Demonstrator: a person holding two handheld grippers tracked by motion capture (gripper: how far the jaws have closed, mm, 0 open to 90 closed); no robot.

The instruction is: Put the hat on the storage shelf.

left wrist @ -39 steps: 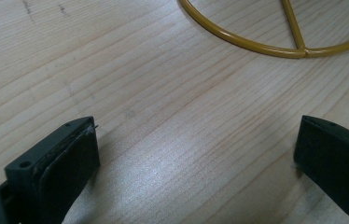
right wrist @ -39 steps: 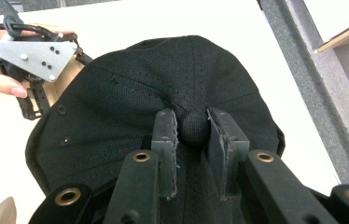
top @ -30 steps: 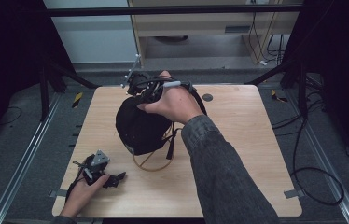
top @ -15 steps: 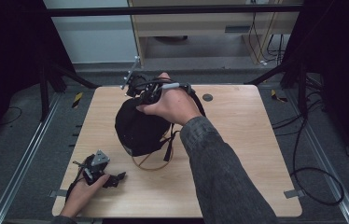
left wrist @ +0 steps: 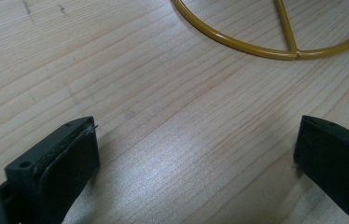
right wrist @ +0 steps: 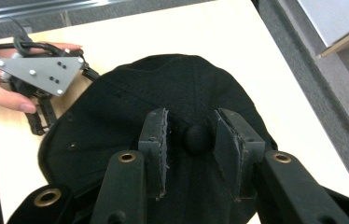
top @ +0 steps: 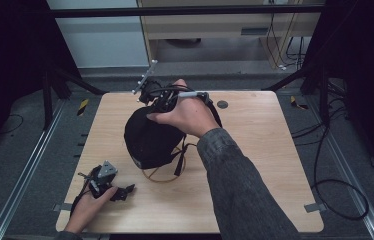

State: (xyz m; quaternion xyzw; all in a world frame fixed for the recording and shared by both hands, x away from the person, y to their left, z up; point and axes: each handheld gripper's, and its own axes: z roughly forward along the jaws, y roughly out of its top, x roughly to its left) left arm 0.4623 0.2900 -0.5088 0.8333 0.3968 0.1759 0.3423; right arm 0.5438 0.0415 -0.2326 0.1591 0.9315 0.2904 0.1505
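No brand or writing can be read anywhere on the black cap [top: 150, 140] or the grippers. Your right gripper [right wrist: 190, 140] sits over the cap's crown, its jaws having just been opening — the top button [right wrist: 197, 136] lies between the pads, with a small gap on each side, so nothing is pinched. The cap rests near the middle of the counter [top: 255, 165], on top of a thin yellow wire ring [left wrist: 275, 46] that pokes out at its near edge. Your left gripper [top: 106, 184] lies low at the counter's near left corner — jaws spread wide, holding nothing, aimed at bare wood just short of the ring.
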